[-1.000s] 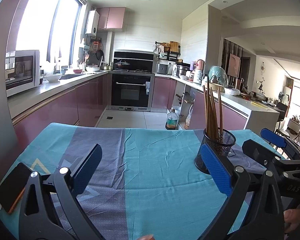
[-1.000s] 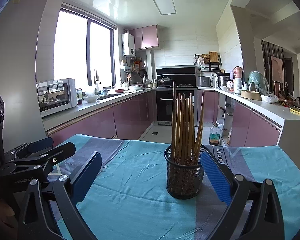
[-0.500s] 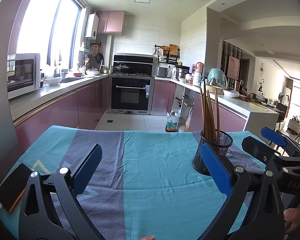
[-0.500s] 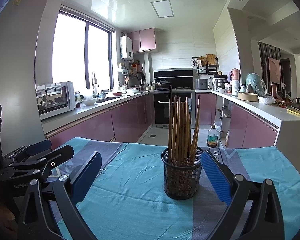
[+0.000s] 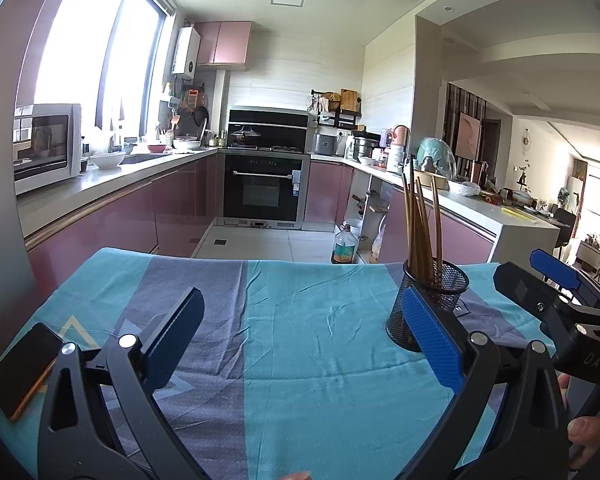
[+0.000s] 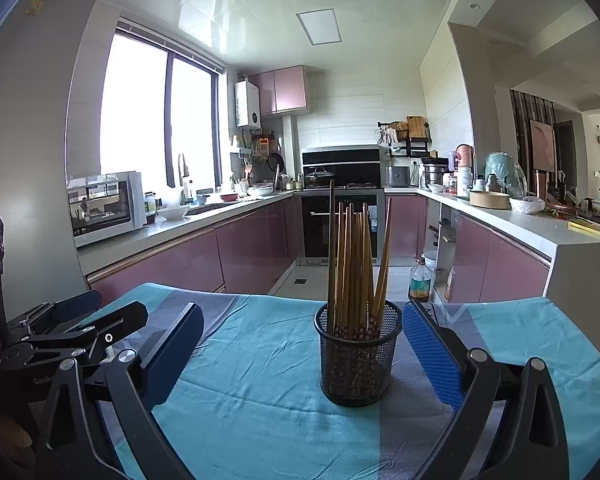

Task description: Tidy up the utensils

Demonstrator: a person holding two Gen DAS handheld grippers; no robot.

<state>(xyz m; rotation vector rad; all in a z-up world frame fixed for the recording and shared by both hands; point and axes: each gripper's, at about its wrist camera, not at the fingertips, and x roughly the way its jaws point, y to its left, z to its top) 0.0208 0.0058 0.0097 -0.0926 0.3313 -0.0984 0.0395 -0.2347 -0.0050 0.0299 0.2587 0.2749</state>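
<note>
"DAS" on the right tool (image 5: pixel 556 280); seemingly "GenRo", cut off, on the left tool (image 6: pixel 112 314).

From my feed I see a U-shaped kitchen with glossy mauve cabinets (image 6: pixel 256 248) under pale counters, a black built-in oven (image 5: pixel 263 192) at twelve o'clock and a white microwave (image 6: pixel 104 206) at nine. Daylight floods through the tall window (image 6: pixel 160 120) at ten o'clock, with a flat ceiling panel (image 6: pixel 319 26) overhead and pale floor tiles (image 5: pixel 268 242) below. At three o'clock the room opens into a bright living area (image 5: pixel 572 200).
</note>
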